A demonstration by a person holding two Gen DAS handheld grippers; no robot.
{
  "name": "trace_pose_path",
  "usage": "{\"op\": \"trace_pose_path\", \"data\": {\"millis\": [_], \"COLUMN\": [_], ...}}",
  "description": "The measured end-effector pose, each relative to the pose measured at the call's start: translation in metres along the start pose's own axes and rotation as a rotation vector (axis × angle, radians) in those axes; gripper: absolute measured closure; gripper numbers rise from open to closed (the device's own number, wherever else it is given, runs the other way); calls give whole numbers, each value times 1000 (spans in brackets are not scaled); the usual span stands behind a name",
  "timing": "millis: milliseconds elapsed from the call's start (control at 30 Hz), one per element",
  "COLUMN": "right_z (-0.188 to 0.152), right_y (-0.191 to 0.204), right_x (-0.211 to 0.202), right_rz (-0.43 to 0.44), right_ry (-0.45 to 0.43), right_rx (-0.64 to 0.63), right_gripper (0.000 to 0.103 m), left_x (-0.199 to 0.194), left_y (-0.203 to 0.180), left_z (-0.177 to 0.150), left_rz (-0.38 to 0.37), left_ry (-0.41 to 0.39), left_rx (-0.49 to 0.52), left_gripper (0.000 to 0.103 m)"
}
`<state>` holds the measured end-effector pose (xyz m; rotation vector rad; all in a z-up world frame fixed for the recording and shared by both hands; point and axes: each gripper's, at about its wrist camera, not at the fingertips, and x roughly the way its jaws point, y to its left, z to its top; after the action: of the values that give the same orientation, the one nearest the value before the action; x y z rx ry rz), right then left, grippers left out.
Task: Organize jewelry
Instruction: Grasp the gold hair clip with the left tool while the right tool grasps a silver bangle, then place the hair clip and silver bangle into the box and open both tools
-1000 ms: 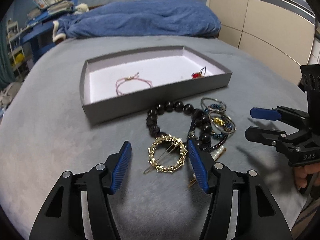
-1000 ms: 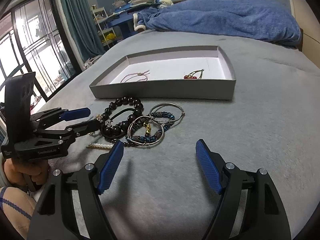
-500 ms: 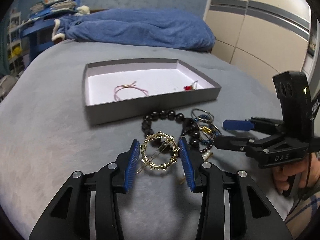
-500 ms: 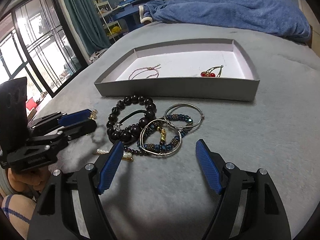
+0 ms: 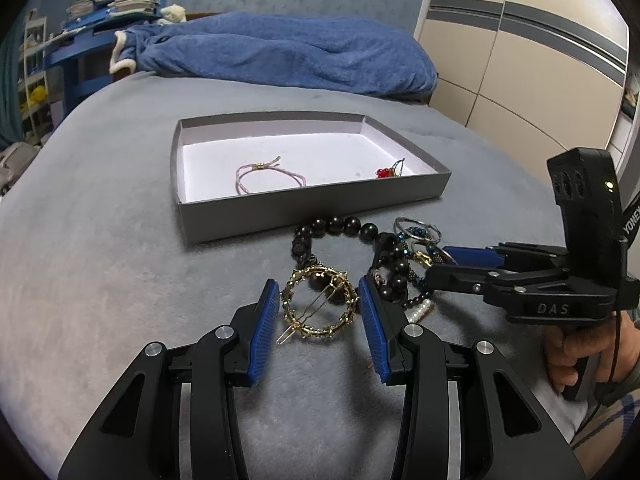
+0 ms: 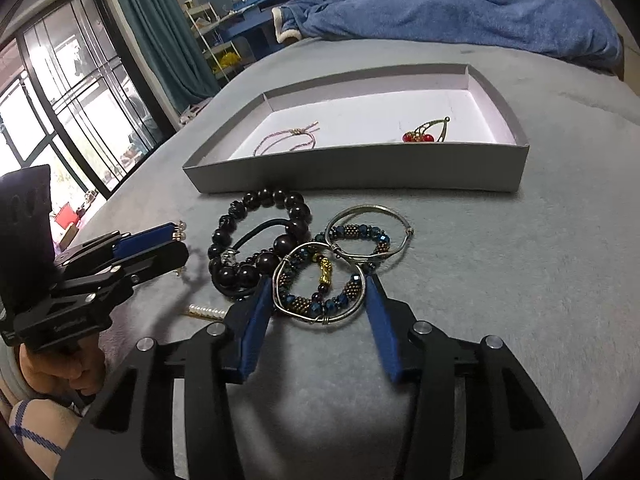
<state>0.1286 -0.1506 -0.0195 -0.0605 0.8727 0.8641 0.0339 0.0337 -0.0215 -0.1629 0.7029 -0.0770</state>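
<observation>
Two grippers are engaged over a grey plush bedspread [image 5: 100, 280]. On it sits a shallow grey cardboard tray with white floor [image 5: 280, 216], holding a pink cord bracelet [image 5: 268, 174] and a red-bead charm [image 6: 424, 133]. Just before the tray lies a dark round-bead bracelet [image 6: 260, 240]. Left gripper [image 5: 319, 307] is pinching a gold wreath-shaped hair clip [image 5: 319, 307] across its rim, apparently raised off the fabric. Right gripper [image 6: 318, 292] is narrowed around a silver wire bangle with blue beads [image 6: 318, 292]; firm contact cannot be confirmed. Advised: pads closed squarely on opposite rims, bangle lifted slowly since a second bangle overlaps it
</observation>
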Motion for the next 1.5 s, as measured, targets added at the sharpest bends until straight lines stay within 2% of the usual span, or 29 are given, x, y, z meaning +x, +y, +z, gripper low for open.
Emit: {"op": "trace_pose_path", "data": {"millis": [200,467,733,1000,1233,1500], "right_z": [-10,-18,-12,15,44,84], "right_y": [3,4,1,-8,-13,-27], "right_x": [-17,-46,-44,-32,-19,-2], "right_rz": [14,87,43,-35,-86,-142], "right_ry": [-47,-153,-148,-126,-133,-160], "right_rx": [7,11,20,-14,-38,-36], "right_gripper": [56,56,56,56,56,56], "left_x": [-1,-5,-9,-11,-8,18], "left_y": [0,0,-4,-1,6,9], "left_z": [-1,-1,3,24,62,97], "left_rz": [-2,-8,8,65,99,126], "left_ry": [-8,-22,-41,-65,-110,-109], "left_rx": [-3,0,20,57,71,104], "left_gripper": [60,60,60,60,60,60]}}
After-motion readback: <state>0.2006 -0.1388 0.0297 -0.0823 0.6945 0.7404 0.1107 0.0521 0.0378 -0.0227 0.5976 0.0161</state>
